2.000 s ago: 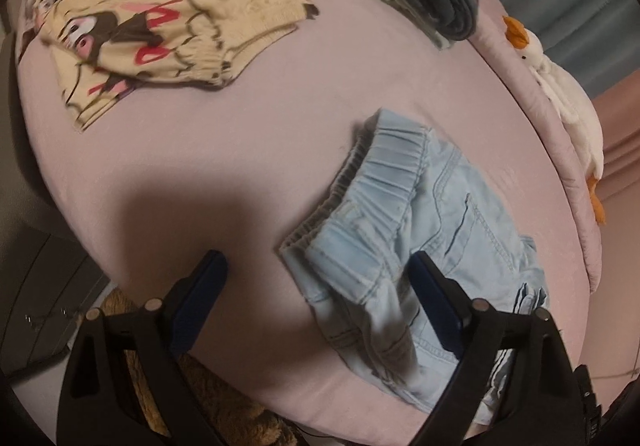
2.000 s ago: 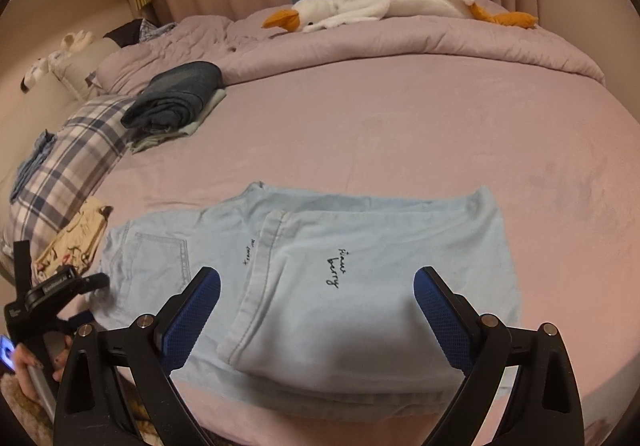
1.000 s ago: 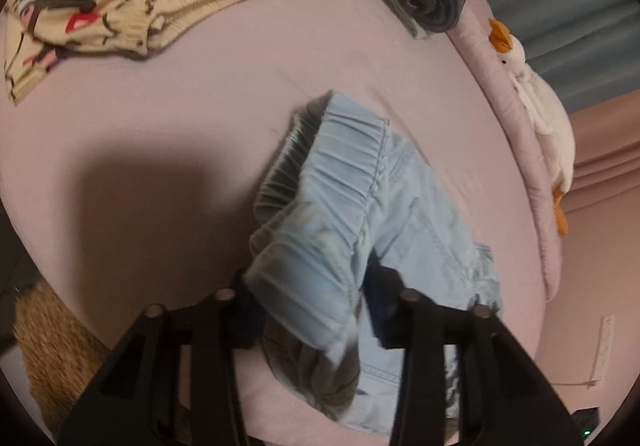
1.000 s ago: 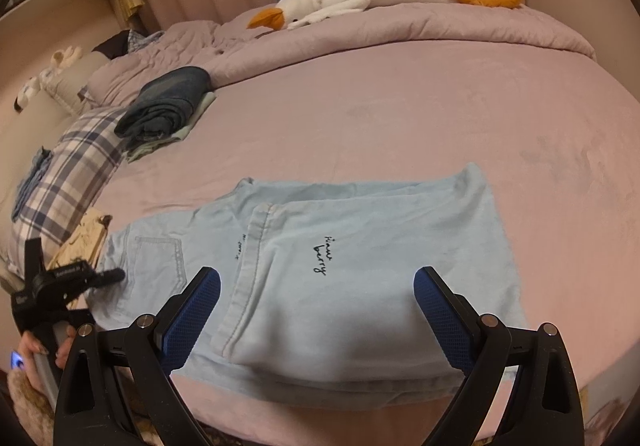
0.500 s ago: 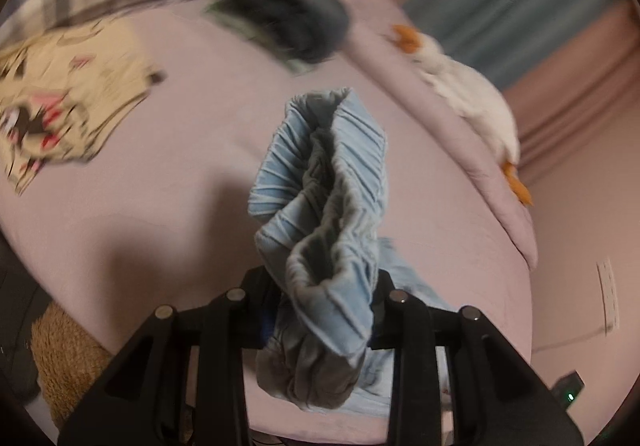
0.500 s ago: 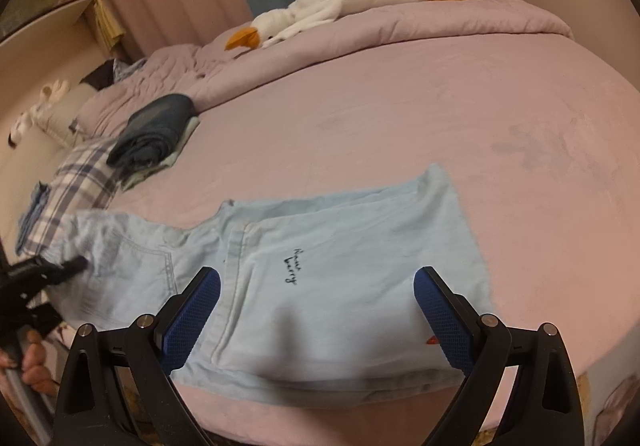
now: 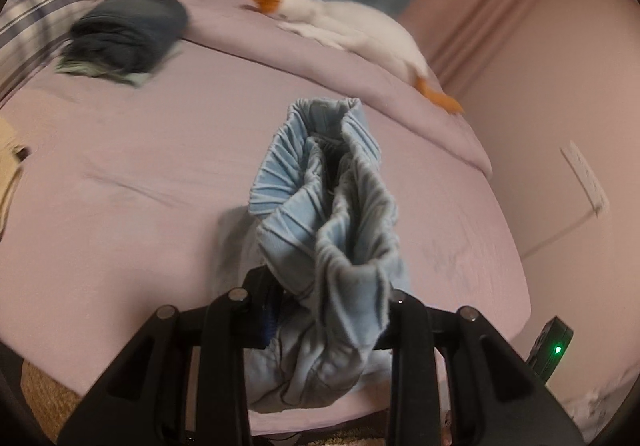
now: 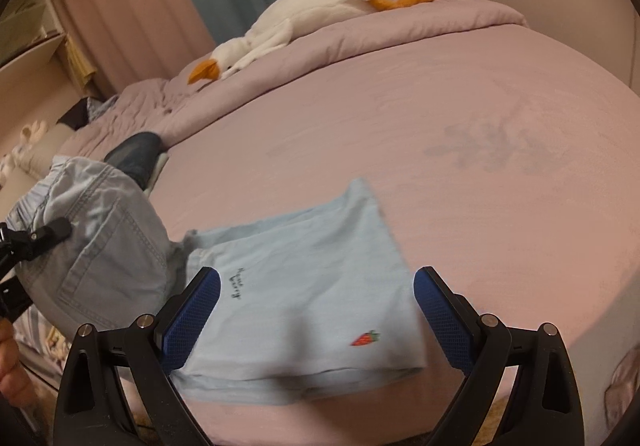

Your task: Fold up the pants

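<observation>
Between left claw (image 7: 328,310) fingers: pants (image 7: 324,205) waistband clamped, now lifted off the bed (image 7: 120,173) where it lay flat a second ago. Right claw (image 8: 316,310) apart over folded legs. Final fold likely starting. Beyond: plush goose (image 8: 288,25).

Left gripper (image 7: 328,310) clamping pants (image 7: 324,205) waistband

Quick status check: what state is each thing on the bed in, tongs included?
Left tongs: shut on the elastic waistband.
Right tongs: open, holding nothing.
Light blue pants: waist end lifted, legs flat on the bed.
Dark jeans: folded.
Goose plush: lying on the duvet.
</observation>
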Demonstrator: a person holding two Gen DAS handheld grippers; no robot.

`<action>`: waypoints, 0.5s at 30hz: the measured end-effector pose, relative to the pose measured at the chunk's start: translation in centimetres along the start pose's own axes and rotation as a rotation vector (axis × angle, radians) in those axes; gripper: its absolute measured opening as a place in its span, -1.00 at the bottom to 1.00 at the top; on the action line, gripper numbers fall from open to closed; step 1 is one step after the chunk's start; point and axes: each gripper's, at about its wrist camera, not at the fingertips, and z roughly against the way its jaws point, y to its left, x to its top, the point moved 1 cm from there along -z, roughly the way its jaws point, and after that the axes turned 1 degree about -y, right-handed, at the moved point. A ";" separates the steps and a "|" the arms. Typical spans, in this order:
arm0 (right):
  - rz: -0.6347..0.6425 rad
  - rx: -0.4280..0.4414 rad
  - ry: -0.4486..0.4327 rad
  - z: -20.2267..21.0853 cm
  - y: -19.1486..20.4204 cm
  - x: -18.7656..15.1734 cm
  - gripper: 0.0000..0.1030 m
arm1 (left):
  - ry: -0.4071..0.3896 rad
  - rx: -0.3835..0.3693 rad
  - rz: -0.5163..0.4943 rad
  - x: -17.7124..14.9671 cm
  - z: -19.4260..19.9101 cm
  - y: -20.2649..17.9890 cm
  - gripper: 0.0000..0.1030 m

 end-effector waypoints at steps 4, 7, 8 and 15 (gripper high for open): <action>-0.030 -0.038 -0.003 0.4 -1.6 -0.2 0.88 | 0.074 -0.010 -0.063 -1.2 -3.2 -1.9 -0.43; -0.046 -0.055 -0.003 0.7 -2.7 -0.2 0.88 | 0.120 -0.001 -0.111 -2.1 -5.6 -2.9 -0.42; -0.050 -0.063 -0.003 0.8 -3.1 -0.2 0.88 | 0.134 0.001 -0.119 -2.1 -6.4 -3.2 -0.43; -0.087 -0.094 0.009 0.8 -4.9 -0.6 0.88 | 0.261 -0.005 -0.181 -4.1 -11.2 -4.4 -0.41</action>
